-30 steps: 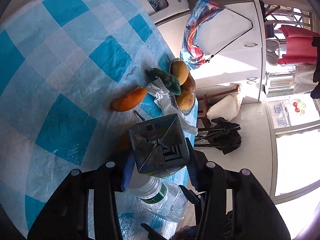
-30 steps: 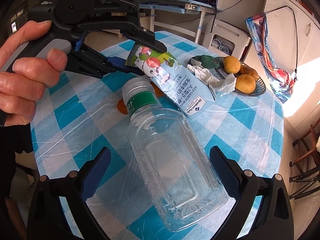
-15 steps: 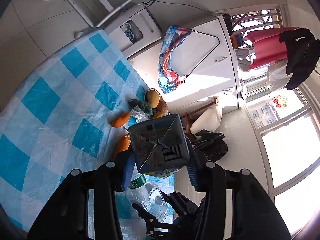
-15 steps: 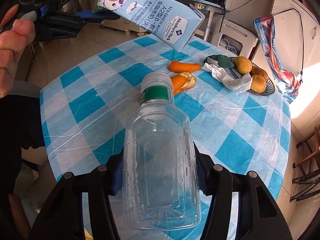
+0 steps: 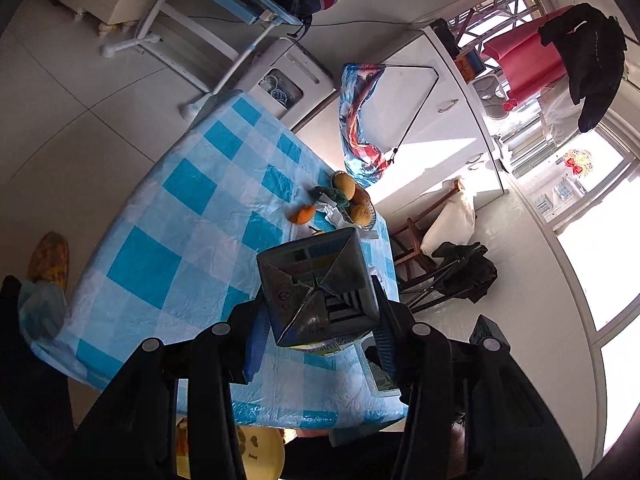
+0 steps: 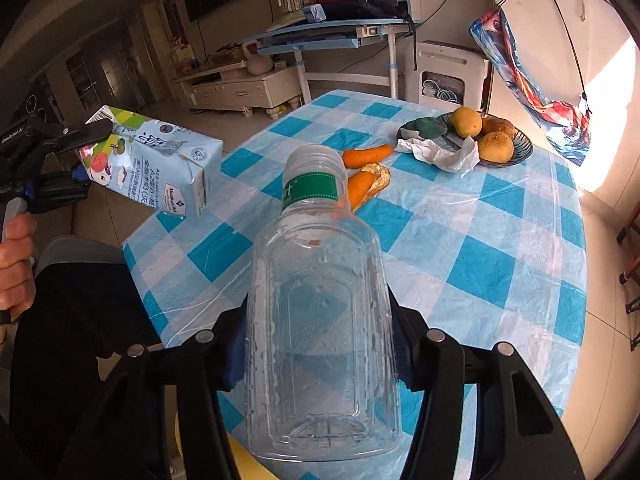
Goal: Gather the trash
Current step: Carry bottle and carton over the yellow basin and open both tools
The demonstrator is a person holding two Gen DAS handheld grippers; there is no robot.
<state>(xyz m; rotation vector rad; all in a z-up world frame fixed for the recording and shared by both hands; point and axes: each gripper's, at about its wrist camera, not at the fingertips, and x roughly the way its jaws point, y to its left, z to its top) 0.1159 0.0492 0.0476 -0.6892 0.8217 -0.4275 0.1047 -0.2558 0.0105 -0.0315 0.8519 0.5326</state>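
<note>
Both bits of trash up off the surface (image 6: 500,216) now: milk carton (image 5: 318,288) pinched by the left tool (image 5: 316,336), clear plastic bottle (image 6: 320,320) squeezed by the right tool (image 6: 316,344), jaws just closed in on it. Slick, thin bottle walls, so could easily buckle or squirt out forward. No bin visible anywhere, so risk of a blind drop. Carrots (image 6: 362,184) and crumpled tissue (image 6: 444,154) left near the fruit bowl (image 6: 516,148).

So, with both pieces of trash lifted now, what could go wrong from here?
The left gripper pinches the milk carton only at one end, so it could swing or slip out. The smooth plastic bottle might slide from the right gripper. It has no cap, so leftover drops could fall on the tablecloth.
</note>
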